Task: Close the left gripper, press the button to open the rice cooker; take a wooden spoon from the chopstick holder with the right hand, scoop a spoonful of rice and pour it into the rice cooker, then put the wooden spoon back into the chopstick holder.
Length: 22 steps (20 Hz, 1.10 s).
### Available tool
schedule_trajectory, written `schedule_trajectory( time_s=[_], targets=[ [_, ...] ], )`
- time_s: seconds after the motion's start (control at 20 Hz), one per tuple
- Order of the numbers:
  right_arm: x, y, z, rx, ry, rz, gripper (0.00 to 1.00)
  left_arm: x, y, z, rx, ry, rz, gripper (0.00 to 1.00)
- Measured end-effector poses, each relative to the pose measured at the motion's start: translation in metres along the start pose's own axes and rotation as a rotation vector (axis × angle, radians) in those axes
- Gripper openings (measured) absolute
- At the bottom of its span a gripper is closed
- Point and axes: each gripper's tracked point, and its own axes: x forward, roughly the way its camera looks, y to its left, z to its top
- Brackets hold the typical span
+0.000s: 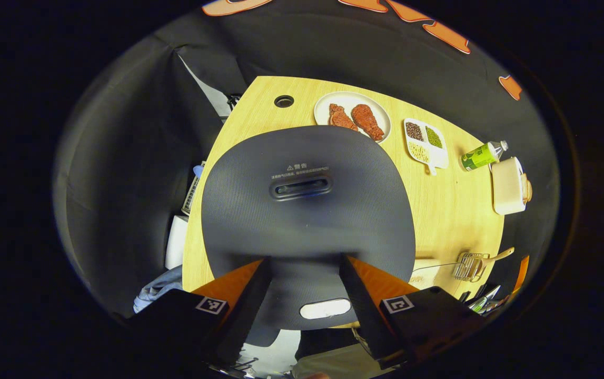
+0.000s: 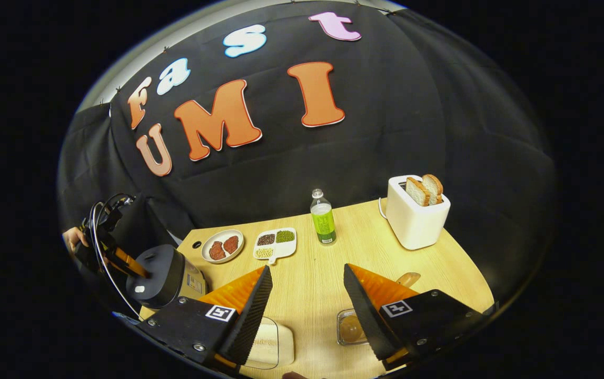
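The dark grey rice cooker (image 1: 307, 210) lies right under my left gripper (image 1: 305, 259), lid down, with a slotted vent (image 1: 302, 188) in the middle of the lid. Its pale oval button (image 1: 325, 309) shows between my open fingers, near the front edge. In the right gripper view the cooker (image 2: 157, 273) stands at the table's left end, with the left gripper (image 2: 133, 268) and a hand (image 2: 72, 237) over it. My right gripper (image 2: 307, 269) hangs open above the table. A wooden spoon (image 1: 499, 256) rests in the wire chopstick holder (image 1: 470, 266); the spoon's end (image 2: 408, 278) peeks from behind my right finger.
A clear box of pale rice (image 2: 270, 342) lies below the right gripper. Farther back stand a plate of meat (image 2: 221, 245), a divided dish of beans (image 2: 275, 243), a green bottle (image 2: 323, 217) and a white toaster (image 2: 416, 213) holding bread. The wooden table (image 2: 312, 295) ends near the black cloth.
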Motion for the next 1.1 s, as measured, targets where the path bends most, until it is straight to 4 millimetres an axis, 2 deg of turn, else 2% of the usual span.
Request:
schedule_trajectory(
  time_s=[0.1,0.15,0.2,0.3,0.35,0.4,0.55,0.6,0.65,0.7,0.75,0.85,0.9,0.95,1.1],
  targets=[
    [-0.002,0.005,0.004,-0.019,-0.008,0.009,0.86,-0.001,0.0,-0.001,0.03,-0.082,0.0,0.89],
    [-0.002,0.007,0.005,-0.026,-0.013,0.013,0.86,-0.005,0.005,0.002,0.026,-0.145,0.0,0.92],
    [-0.001,0.01,0.006,-0.027,-0.017,0.016,0.86,-0.006,0.003,0.003,0.014,-0.218,0.007,0.89],
    [-0.002,0.016,0.004,-0.025,-0.009,0.034,0.86,-0.007,0.006,-0.001,0.036,-0.373,0.024,0.93],
    [-0.002,0.019,0.004,-0.031,-0.007,0.04,0.86,-0.011,0.007,-0.003,0.015,-0.443,0.03,0.89],
    [-0.002,0.021,0.004,-0.039,-0.008,0.041,0.86,-0.014,0.008,-0.005,-0.021,-0.518,0.036,0.93],
    [-0.003,0.029,0.013,-0.035,-0.039,0.033,0.86,-0.013,0.001,-0.008,-0.024,-0.708,0.107,0.9],
    [-0.005,0.036,0.014,-0.034,-0.047,0.04,0.86,-0.014,0.001,-0.009,-0.025,-0.744,0.14,0.93],
    [-0.006,0.04,0.014,-0.04,-0.054,0.039,0.86,-0.017,-0.001,-0.01,-0.024,-0.771,0.169,0.89],
    [-0.006,0.045,0.016,-0.051,-0.059,0.043,0.86,-0.018,-0.002,-0.01,-0.015,-0.791,0.192,0.93],
    [-0.008,0.049,0.019,-0.06,-0.068,0.048,0.86,-0.02,-0.002,-0.01,-0.001,-0.803,0.206,0.89],
    [-0.012,0.058,0.03,-0.078,-0.097,0.062,0.86,-0.025,-0.014,-0.013,0.021,-0.807,0.162,0.91],
    [-0.014,0.061,0.036,-0.088,-0.115,0.064,0.86,-0.036,-0.021,-0.009,0.031,-0.844,0.143,0.92],
    [-0.017,0.064,0.041,-0.099,-0.134,0.064,0.86,-0.051,-0.022,-0.003,0.051,-0.895,0.142,0.89],
    [-0.026,0.075,0.058,-0.125,-0.193,0.077,0.86,-0.115,-0.048,0.014,0.095,-1.069,0.098,0.88]
  ],
)
